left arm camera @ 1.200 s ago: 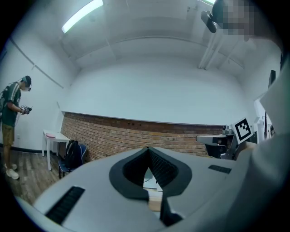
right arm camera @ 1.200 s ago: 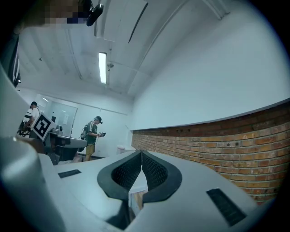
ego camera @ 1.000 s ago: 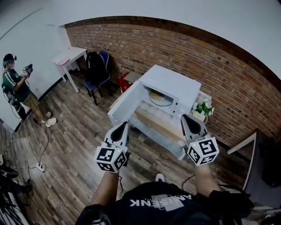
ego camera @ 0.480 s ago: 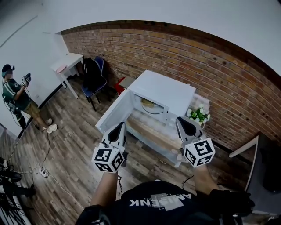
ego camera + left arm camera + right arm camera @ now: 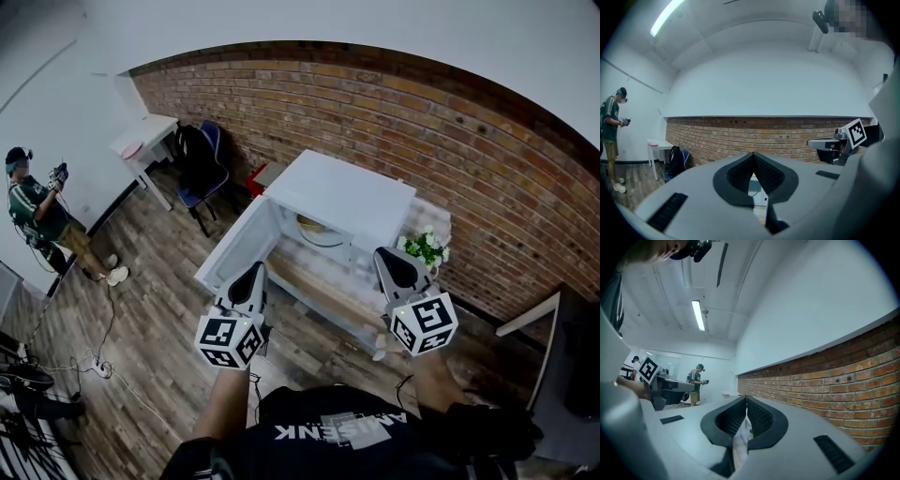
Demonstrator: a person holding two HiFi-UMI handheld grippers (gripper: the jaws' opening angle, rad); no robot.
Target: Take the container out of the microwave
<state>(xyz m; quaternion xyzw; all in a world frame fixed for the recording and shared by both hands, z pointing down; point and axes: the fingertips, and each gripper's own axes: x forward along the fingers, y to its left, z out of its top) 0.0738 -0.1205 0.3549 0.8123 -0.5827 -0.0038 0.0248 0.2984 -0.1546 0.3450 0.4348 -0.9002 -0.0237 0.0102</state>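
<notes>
Evidently early; head view: microwave (image 5: 352,192) door open, container (image 5: 317,228) inside, left tongs (image 5: 251,274) and right tongs (image 5: 387,257) short of it; left gripper view: tongs pressed together, empty; right gripper view: likewise closed, empty; reaching, gripping, lifting out remain.

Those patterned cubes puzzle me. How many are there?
2. One cube sits on the left gripper, lower left in the head view; the other sits on the right gripper, lower right. Both face the open microwave. None seems hidden.

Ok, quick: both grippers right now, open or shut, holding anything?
Left gripper: shut, nothing between the jaws.
Right gripper: shut, nothing held.
</notes>
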